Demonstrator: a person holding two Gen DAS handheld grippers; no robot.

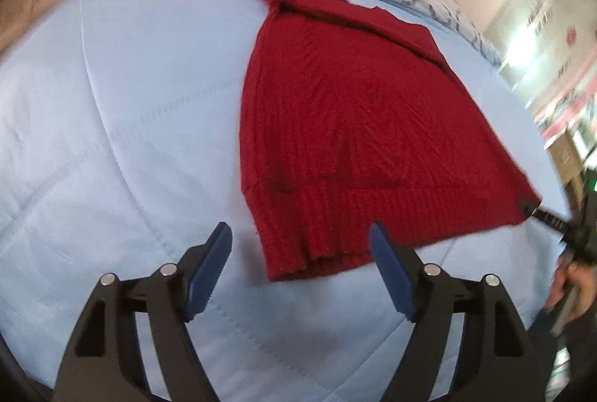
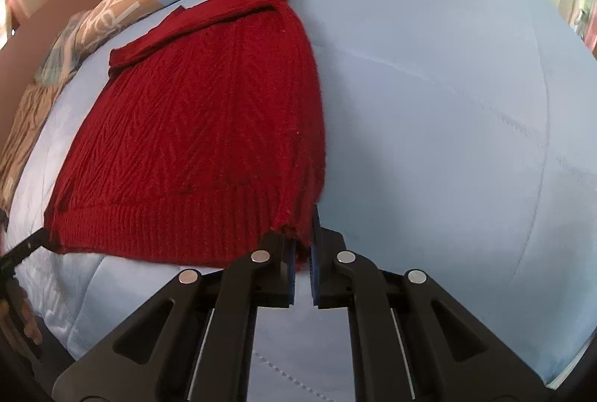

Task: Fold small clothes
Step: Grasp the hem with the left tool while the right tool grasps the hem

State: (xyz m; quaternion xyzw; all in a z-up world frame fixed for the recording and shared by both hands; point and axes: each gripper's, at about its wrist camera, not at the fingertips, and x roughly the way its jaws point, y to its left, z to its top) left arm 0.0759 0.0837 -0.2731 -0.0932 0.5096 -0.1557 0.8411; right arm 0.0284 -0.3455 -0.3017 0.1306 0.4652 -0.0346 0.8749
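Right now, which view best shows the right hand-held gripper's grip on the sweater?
Right wrist: right hand-held gripper shut on the sweater hem corner, close up. Left wrist shows that pinch only small, at its frame edge.

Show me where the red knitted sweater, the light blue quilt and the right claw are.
red knitted sweater (image 1: 347, 125): left wrist view, middle of the knit body.
light blue quilted bedspread (image 2: 447, 111): right wrist view, bare stretch beside the sweater.
right claw (image 2: 303, 245): right wrist view, between fingertips pinching the hem corner.
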